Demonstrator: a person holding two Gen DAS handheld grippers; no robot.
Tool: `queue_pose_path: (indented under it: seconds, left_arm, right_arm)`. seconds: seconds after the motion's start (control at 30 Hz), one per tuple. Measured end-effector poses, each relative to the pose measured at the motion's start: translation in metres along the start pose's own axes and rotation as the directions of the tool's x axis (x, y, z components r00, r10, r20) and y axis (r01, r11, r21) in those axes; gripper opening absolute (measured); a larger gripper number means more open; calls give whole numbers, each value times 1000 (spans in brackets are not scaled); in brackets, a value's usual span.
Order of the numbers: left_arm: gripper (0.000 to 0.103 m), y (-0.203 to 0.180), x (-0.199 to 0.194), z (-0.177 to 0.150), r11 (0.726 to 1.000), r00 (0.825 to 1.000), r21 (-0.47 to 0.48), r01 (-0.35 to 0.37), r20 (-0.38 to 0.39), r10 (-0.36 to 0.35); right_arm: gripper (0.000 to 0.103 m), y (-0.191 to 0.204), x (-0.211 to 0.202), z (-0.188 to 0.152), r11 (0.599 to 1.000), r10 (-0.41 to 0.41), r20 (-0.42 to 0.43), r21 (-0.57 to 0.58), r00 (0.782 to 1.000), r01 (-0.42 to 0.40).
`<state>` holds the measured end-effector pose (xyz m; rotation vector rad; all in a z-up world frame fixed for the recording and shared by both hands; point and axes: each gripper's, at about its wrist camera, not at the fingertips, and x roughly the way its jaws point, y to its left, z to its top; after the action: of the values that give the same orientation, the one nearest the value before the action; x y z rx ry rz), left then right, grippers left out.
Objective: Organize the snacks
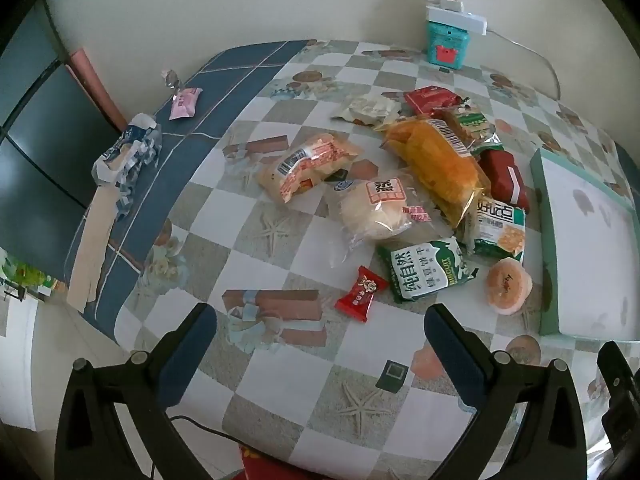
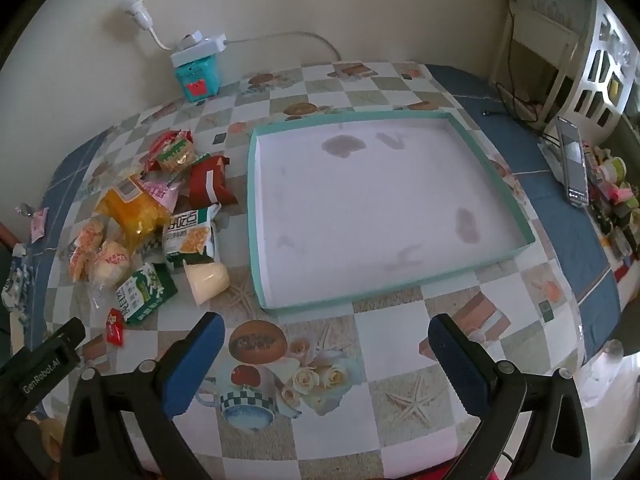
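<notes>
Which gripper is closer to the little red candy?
Left. The left gripper hovers open just short of the red candy; the right gripper is off to the side, facing the tray.

Snack pile (image 2: pixel 160 208) on the tabletop (image 2: pixel 360 360), just left of the tray (image 2: pixel 253 200). Small candy packet (image 1: pixel 362 294) at the pile's near side, toward the near edge. Box (image 2: pixel 197 76) at the far edge against the wall. Phone (image 2: pixel 574 160) near the right edge.
</notes>
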<state>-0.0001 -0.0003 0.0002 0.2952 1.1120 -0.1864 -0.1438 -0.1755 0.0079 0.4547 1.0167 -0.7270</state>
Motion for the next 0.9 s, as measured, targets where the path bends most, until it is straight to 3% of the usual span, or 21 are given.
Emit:
queue_pose_path:
  seconds: [0.53,0.9]
  left_arm:
    - [103,-3,-5,-1,999,999,28,15,33,-16]
    - [103,-4,-3,-1,999,1000,36,8,12,-9]
  right_arm:
    - [103,3,-6,1,1000,-12,31,-18,999,13]
    - [103,3,-8,1,1000,-17,41,-21,999,18]
